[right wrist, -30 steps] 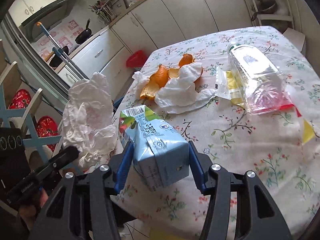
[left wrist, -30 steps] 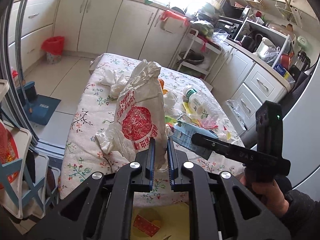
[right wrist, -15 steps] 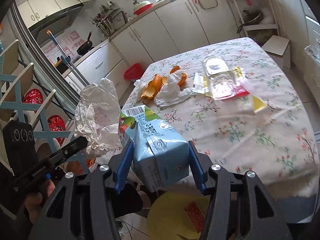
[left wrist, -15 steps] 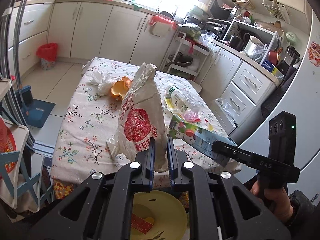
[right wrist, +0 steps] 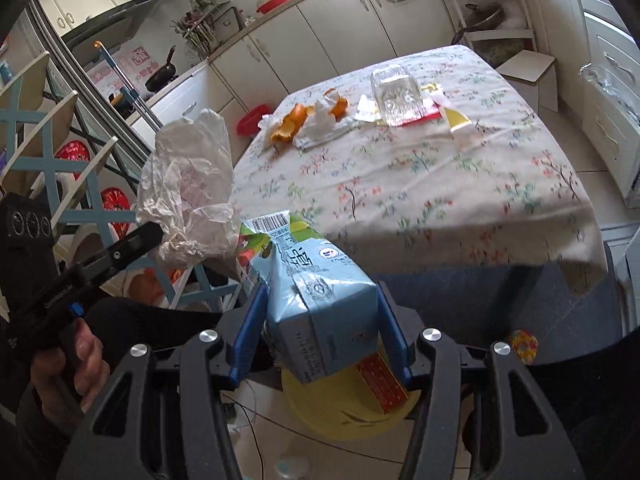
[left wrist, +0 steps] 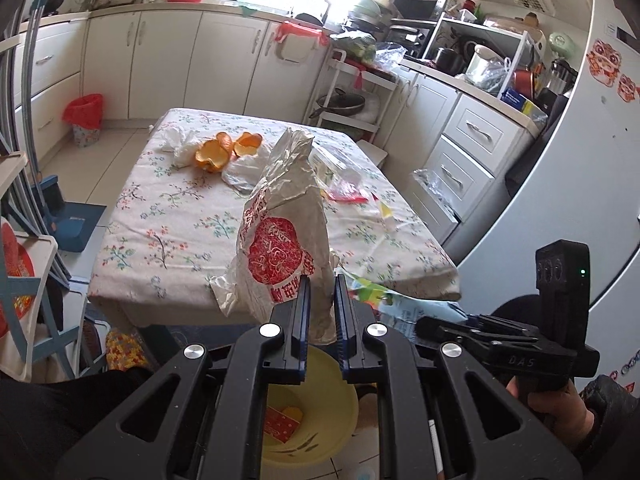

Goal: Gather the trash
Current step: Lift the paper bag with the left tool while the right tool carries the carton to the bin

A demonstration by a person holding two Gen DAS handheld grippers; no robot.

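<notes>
Both hand-held grippers have drawn back from the floral-cloth table (left wrist: 172, 216) and now hang over a round yellow plastic basin (left wrist: 316, 424) on the floor. The left gripper (left wrist: 320, 300) has its jaws nearly closed, pinching a crumpled white paper bag with a red print (left wrist: 280, 240). The right gripper (right wrist: 320, 320), jaws about half open, clamps a light-blue drink carton (right wrist: 316, 300). Both pieces look ready to drop in. Orange peels (left wrist: 224, 150), white tissues (right wrist: 324, 128) and a clear plastic bottle (right wrist: 394, 96) remain on the table, so collecting is probably about half done.
</notes>
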